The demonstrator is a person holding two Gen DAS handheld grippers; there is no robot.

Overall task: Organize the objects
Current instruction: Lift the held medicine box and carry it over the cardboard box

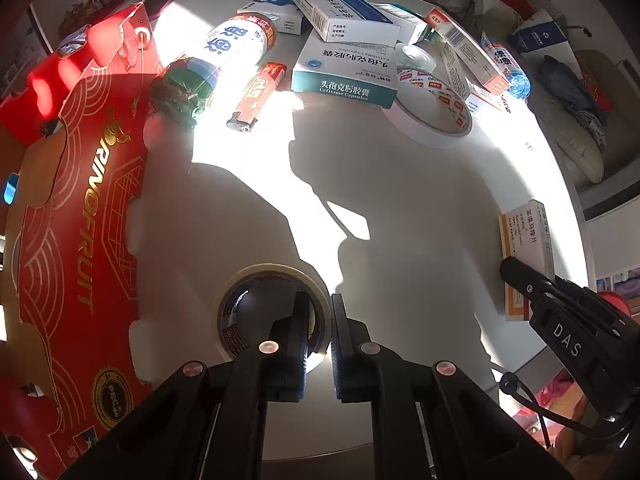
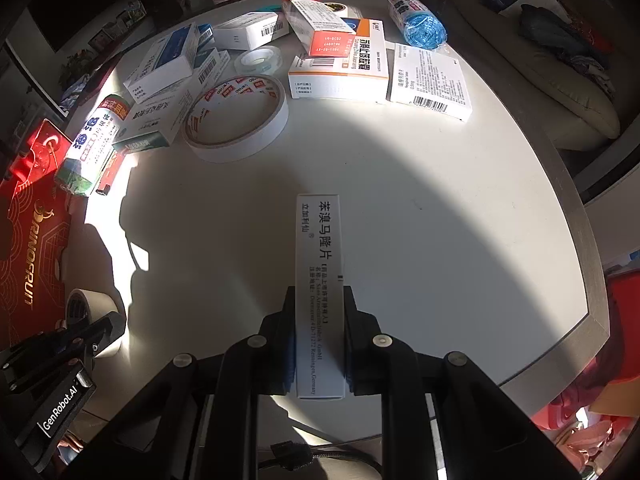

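Note:
My left gripper (image 1: pixel 321 312) is shut on the wall of a beige tape roll (image 1: pixel 256 276), one finger inside its core, beside the red fruit box (image 1: pixel 76 248). The roll also shows in the right wrist view (image 2: pixel 94 300). My right gripper (image 2: pixel 319 300) is shut on a long white medicine box (image 2: pixel 320 264) held on edge above the white table (image 2: pixel 440 220). That box also shows in the left wrist view (image 1: pixel 528 256), with the right gripper (image 1: pixel 520 276) on it.
Far across the table lie several medicine boxes (image 1: pixel 344 76), a wide white tape roll (image 1: pixel 432 112), a small clear tape roll (image 1: pixel 414 56), a lighter (image 1: pixel 260 96), a white bottle (image 1: pixel 224 48) and a blue-capped bottle (image 2: pixel 420 20). A sofa (image 2: pixel 560 80) stands to the right.

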